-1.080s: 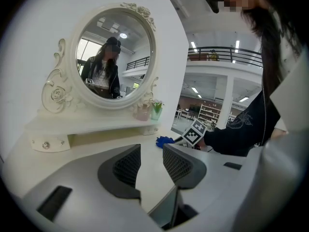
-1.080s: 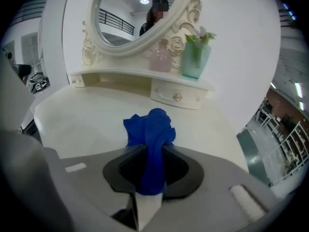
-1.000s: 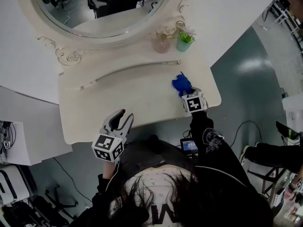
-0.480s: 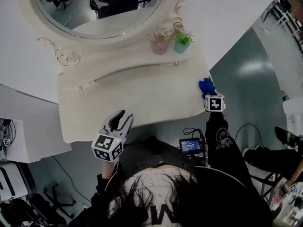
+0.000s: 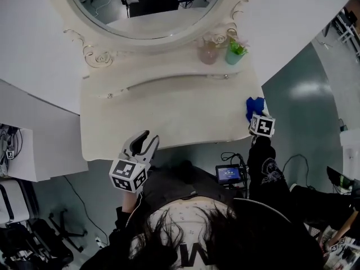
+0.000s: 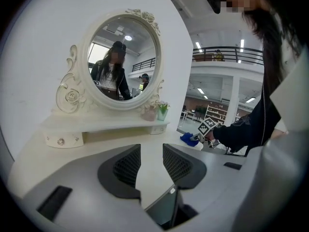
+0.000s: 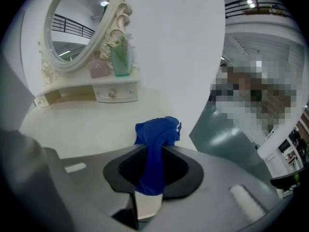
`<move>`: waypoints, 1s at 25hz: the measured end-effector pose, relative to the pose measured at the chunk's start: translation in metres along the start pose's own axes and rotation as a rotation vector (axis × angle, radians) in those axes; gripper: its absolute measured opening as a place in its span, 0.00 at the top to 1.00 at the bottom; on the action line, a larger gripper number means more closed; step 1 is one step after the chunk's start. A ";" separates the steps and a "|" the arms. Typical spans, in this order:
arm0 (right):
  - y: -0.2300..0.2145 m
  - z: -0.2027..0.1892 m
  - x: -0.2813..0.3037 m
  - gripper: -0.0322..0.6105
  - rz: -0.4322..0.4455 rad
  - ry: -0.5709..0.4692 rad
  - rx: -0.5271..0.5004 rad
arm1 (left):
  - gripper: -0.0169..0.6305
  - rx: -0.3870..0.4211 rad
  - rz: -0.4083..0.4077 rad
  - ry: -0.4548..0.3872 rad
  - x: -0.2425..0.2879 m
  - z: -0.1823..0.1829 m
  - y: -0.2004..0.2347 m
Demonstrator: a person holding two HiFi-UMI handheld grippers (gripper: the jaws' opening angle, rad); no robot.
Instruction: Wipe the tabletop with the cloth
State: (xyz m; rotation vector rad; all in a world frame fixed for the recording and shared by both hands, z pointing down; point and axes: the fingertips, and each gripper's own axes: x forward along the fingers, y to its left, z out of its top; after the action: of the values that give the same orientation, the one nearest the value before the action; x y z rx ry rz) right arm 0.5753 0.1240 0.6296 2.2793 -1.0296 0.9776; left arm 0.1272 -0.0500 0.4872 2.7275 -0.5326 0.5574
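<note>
A bunched blue cloth (image 7: 155,140) is pinched between the jaws of my right gripper (image 7: 153,166), which is shut on it. In the head view that cloth (image 5: 254,107) rests on the right edge of the cream tabletop (image 5: 169,111), just ahead of the right gripper (image 5: 257,118). My left gripper (image 5: 143,142) hovers at the table's front edge, open, nothing between its fingers (image 6: 129,164). From the left gripper view the cloth (image 6: 189,138) shows far off at the right.
An oval mirror (image 5: 149,4) stands at the back on a raised shelf (image 5: 163,63) with small drawers. A pink vase (image 5: 208,52) and a green pot with a plant (image 5: 235,52) sit on the shelf's right end. The floor drops away right of the table.
My right gripper has dragged the blue cloth rightward across the table, from the right-middle to the right edge. The left gripper has stayed put.
</note>
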 end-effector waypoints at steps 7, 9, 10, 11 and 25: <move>0.131 0.039 -0.033 0.82 0.205 -0.112 -0.067 | 0.75 -0.020 0.020 -0.019 -0.043 -0.006 0.030; 0.180 0.045 -0.043 0.82 0.280 -0.131 -0.098 | 0.75 -0.031 0.045 -0.019 -0.062 -0.010 0.046; 0.204 0.047 -0.048 0.82 0.313 -0.137 -0.116 | 0.75 -0.038 0.060 -0.020 -0.072 -0.012 0.055; 0.229 0.048 -0.053 0.81 0.342 -0.140 -0.136 | 0.75 -0.046 0.076 -0.021 -0.083 -0.015 0.064; 0.582 -0.002 -0.149 0.82 0.755 -0.126 -0.425 | 0.75 -0.141 0.250 -0.041 -0.224 -0.065 0.186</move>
State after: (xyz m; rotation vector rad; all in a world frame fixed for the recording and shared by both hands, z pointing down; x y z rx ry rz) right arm 0.0522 -0.1668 0.5819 1.6225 -2.0090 0.7641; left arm -0.1619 -0.1254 0.4891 2.5599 -0.8969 0.5031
